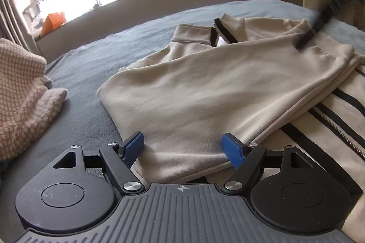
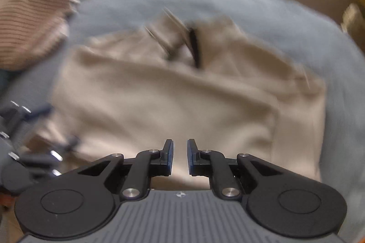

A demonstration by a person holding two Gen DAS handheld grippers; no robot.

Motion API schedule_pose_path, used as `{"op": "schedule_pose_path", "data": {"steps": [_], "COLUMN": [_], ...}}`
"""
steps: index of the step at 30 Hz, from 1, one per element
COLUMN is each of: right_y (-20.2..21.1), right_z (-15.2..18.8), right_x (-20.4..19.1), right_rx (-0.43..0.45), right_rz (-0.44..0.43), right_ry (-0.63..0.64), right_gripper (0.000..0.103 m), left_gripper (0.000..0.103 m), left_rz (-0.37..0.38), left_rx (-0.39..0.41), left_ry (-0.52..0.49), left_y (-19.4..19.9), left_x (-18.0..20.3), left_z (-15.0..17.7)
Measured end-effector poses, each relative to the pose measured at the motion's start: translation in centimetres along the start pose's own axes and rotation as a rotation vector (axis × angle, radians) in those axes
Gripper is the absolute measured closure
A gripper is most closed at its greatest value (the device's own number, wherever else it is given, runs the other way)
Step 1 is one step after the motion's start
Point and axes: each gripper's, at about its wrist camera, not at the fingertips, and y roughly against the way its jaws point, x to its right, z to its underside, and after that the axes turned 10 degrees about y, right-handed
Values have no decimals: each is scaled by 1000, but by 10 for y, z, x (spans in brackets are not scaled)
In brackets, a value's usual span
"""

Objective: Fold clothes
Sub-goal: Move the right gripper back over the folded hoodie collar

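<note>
The beige jacket (image 1: 200, 87) lies half folded on the grey bed (image 1: 95, 60) just ahead of both claws, so the left claw (image 1: 184, 148) stands spread over its near corner, pinching nothing, while the right claw (image 2: 180, 157) hangs barely parted above it, empty.

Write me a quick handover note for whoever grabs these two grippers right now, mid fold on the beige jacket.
Left gripper: open, astride the near edge of the beige jacket, pads not pressing.
Right gripper: jaws narrowly apart, nothing between them, above the jacket; its view is blurred.
Jacket lies on the grey-blue bed cover, one side folded over so the black stripes show at the right; collar and zip at the far end.
A pink knit garment waits at the left.
Left: finish folding the jacket, then the knit.
</note>
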Motion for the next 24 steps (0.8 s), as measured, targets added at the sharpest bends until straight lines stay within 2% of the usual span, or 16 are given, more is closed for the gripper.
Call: {"op": "schedule_pose_path", "data": {"steps": [3, 4, 6, 9, 10, 14, 15, 18, 21, 24], "right_y": [-21, -37, -78, -86, -79, -63, -70, -112, -110, -95], "right_z": [-17, -18, -11, -27, -36, -62, -63, -56, -66, -84], "right_x": [-9, -12, -15, -10, -11, -28, -29, -37, -39, -57], "right_rx": [16, -11, -136, -166, -145, -12, -11, -117, -98, 15], "right_rz": [-94, -122, -108, -101, -98, -193, -214, -139, -117, -209], "right_ry": [8, 11, 25, -25, -37, 15, 7, 46, 21, 102], "right_gripper": [84, 83, 84, 82, 82, 82, 82, 85, 83, 83], "left_gripper": [25, 25, 23, 14, 12, 4, 3, 3, 3, 3], "left_rz": [-32, -42, -50, -43, -35, 30, 40, 56, 68, 75], "left_rx": [34, 45, 58, 56, 46, -17, -23, -29, -19, -15], "left_ry": [11, 15, 17, 53, 84, 254, 271, 295, 315, 326], "left_y": [2, 3, 2, 0, -2, -9, -10, -9, -6, -4], "left_x": [4, 5, 5, -2, -7, -30, -33, -35, -37, -39], "left_z": [7, 9, 11, 10, 10, 10, 11, 13, 16, 17]}}
